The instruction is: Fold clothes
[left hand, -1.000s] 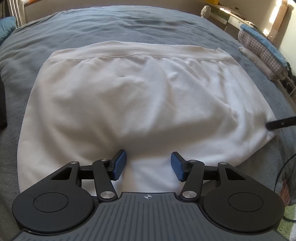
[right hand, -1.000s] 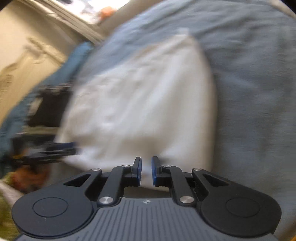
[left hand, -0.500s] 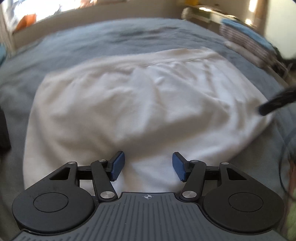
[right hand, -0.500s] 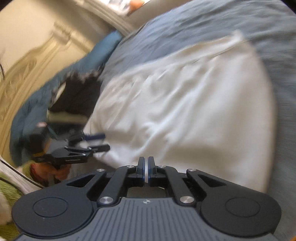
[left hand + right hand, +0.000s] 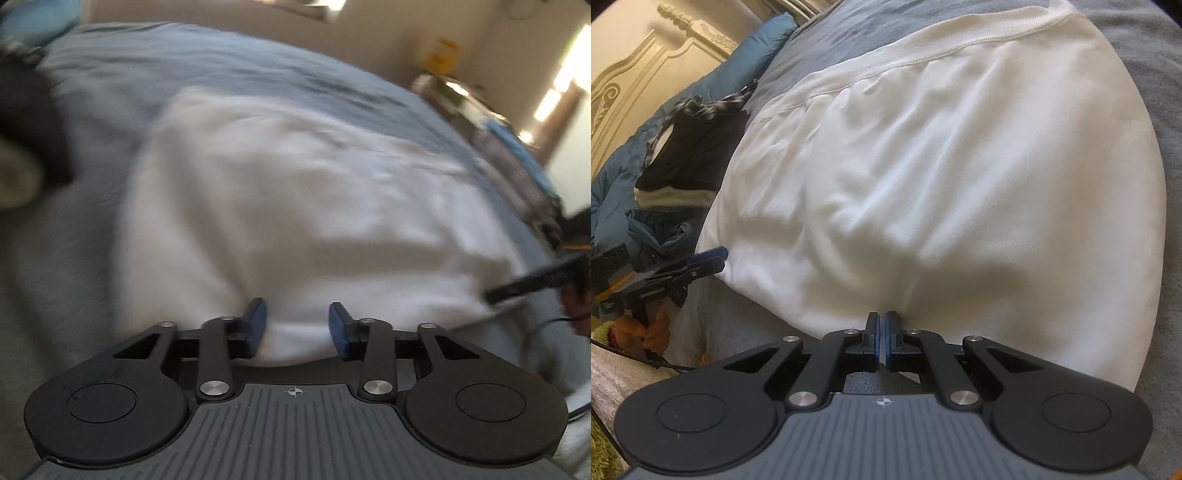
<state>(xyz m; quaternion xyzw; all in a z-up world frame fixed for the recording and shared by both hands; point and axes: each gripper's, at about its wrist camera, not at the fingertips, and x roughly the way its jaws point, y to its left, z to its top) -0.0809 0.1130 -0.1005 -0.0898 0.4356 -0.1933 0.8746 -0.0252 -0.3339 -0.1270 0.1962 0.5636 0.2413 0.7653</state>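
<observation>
My left claw is partly spread and closing, its blue ribbed pads either side of the near edge of the white garment; the cloth bulges up between them, but I cannot tell through the blur whether the pads press it yet. My right claw has its pads pressed together on the garment's near hem, and a thin sliver of white cloth shows in the slit between them, with creases running away from the pinch. The garment is a soft, thick knit, off-white, lying spread wide over the bed, its ribbed band along the far edge and shallow wrinkles across the middle. The bed cover is a grey-blue, faintly fuzzy fabric. From the right wrist view, my left claw shows at the garment's left corner, black-armed with blue tips, a hand gripping it below. Beyond it sits a pile of clothes, black over white with a checked piece on top, near a blue pillow and a carved, cream headboard.
</observation>
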